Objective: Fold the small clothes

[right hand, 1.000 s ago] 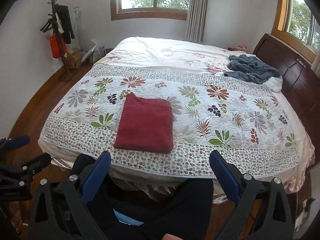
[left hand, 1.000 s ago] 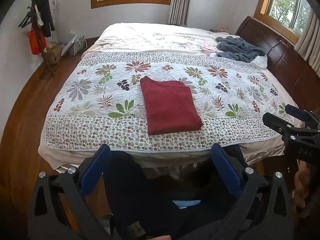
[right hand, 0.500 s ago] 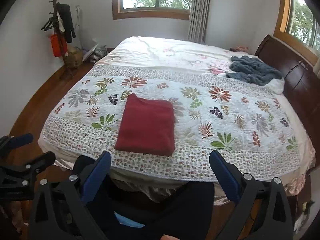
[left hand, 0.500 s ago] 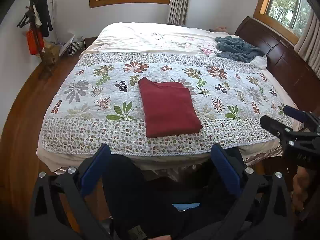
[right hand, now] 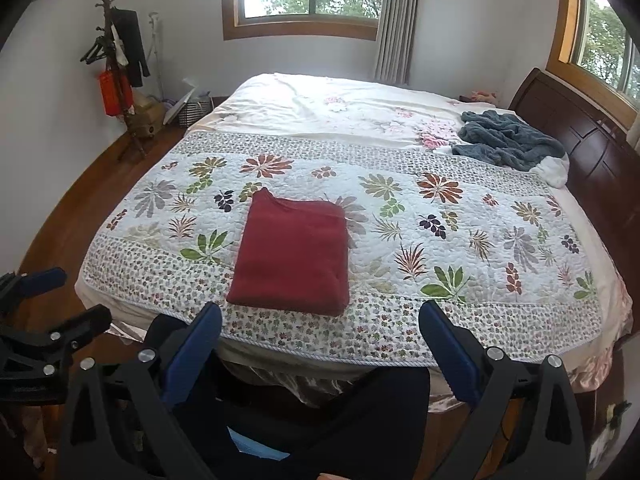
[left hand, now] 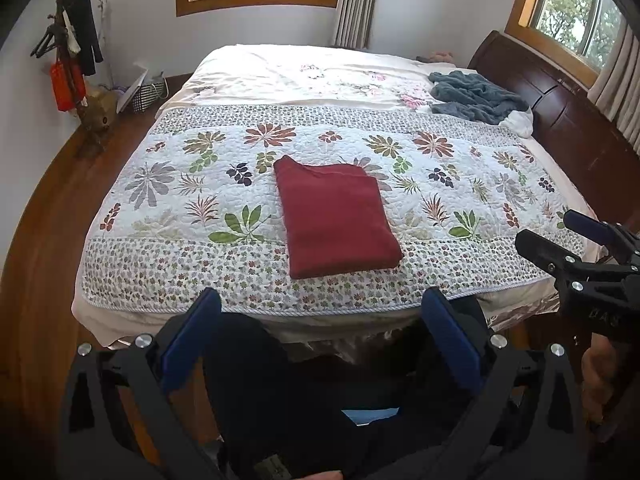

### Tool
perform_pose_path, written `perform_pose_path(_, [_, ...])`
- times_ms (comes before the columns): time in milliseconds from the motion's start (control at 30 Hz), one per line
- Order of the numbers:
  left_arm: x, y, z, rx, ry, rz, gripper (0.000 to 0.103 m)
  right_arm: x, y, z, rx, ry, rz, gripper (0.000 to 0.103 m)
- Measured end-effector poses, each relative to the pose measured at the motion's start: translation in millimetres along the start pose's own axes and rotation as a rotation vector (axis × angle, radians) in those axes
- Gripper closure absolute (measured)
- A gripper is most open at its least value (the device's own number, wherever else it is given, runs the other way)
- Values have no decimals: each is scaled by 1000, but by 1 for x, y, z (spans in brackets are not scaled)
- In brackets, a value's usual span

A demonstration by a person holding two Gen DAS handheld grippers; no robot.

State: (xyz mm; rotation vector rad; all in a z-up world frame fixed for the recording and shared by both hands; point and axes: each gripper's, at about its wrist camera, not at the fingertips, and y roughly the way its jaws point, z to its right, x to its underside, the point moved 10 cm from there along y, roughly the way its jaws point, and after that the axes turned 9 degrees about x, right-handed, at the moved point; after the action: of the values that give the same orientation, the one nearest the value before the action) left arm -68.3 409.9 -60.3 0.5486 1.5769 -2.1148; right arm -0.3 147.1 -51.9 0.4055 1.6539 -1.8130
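Left wrist view: folded red garment point(left hand: 336, 216) lies on floral quilt point(left hand: 440, 184).

text: pale letters, seemingly "DAS", partly cut off | on: black body of the right gripper point(left hand: 592, 236), seen from the left wrist | place: off to the right of the left gripper point(left hand: 320, 320) | other readable text: none

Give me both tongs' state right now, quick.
Left tongs: open, empty, held short of the bed.
Right tongs: open, empty; the folded red garment lies untouched on the quilt.
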Motion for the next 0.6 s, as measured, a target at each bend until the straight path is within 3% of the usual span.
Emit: perform_pose_path(600, [-6,5,-5,-2,-9,-4,3,-6,6,-1,-1,12,25,4])
